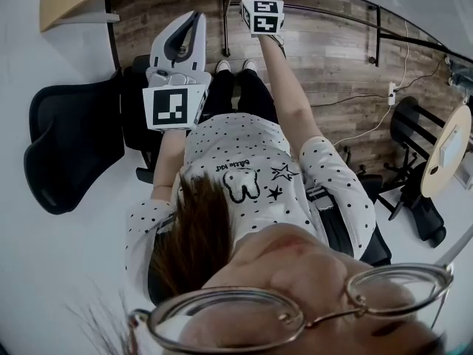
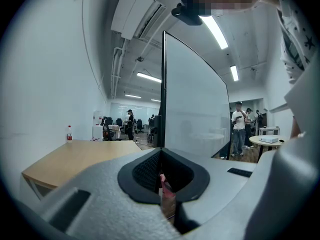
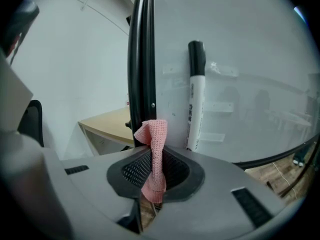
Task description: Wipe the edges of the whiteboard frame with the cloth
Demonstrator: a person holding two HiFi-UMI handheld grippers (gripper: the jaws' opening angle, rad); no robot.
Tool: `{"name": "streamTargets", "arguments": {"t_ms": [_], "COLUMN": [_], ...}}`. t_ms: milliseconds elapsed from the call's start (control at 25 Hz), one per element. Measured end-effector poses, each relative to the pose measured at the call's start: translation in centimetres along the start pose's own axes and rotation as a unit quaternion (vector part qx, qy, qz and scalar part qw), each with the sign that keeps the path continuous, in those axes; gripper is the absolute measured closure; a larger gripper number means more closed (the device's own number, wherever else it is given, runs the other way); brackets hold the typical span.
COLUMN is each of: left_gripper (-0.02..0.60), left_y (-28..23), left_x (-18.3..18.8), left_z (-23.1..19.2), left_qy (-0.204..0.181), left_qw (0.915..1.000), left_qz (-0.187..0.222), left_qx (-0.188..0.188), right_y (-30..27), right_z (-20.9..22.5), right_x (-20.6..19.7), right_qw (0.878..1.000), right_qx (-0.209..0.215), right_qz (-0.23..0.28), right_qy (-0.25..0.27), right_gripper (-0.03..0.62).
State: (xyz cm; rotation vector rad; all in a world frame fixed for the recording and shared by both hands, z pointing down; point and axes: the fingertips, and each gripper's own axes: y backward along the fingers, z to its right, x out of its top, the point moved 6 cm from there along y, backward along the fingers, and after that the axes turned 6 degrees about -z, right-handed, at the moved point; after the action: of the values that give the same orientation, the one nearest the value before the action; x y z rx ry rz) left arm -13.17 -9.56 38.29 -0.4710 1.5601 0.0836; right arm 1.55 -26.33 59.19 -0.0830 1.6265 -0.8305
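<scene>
Here the left gripper (image 2: 161, 156) has its jaws together, with the whiteboard (image 2: 195, 99) standing edge-on just ahead of it. The right gripper (image 3: 151, 154) is clamped on the pink cloth (image 3: 157, 131), whose top touches the black frame (image 3: 141, 59) straight ahead; a marker (image 3: 195, 94) sits on the whiteboard just right of the cloth

Cloth (image 3: 156, 134) in right tool (image 3: 154, 159), before whiteboard frame (image 3: 140, 59); marker (image 3: 195, 94) right of it.
</scene>
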Motion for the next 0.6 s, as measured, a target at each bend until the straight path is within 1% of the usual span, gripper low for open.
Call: {"name": "streamTargets", "arguments": {"t_ms": [160, 400, 480, 600], "left_gripper": [0.565, 0.565, 0.565, 0.565], "left_y": [-0.5, -1.8, -2.2, -3.2], "left_x": [-0.2, 1.0, 1.7, 3.0], "left_z": [0.5, 3.0, 4.2, 7.2], "left_qy": [-0.01, -0.005, -0.005, -0.006], "left_qw": [0.9999, 0.9995, 0.9991, 0.9984], "left_qz": [0.009, 0.03, 0.04, 0.054], "left_qx": [0.006, 0.011, 0.015, 0.016], "right_y": [3.4, 11.5, 14.7, 19.9], "right_z": [0.9, 3.5, 4.9, 8.1], "right_x": [1.9, 5.7, 6.9, 8.5], "right_qw": [0.999, 0.994, 0.992, 0.99], "right_qx": [0.019, 0.043, 0.046, 0.045], "right_qz": [0.03, 0.095, 0.113, 0.136], "right_qy": [-0.002, -0.017, -0.018, -0.015], "right_gripper": [0.556, 0.556, 0.557, 0.557]}}
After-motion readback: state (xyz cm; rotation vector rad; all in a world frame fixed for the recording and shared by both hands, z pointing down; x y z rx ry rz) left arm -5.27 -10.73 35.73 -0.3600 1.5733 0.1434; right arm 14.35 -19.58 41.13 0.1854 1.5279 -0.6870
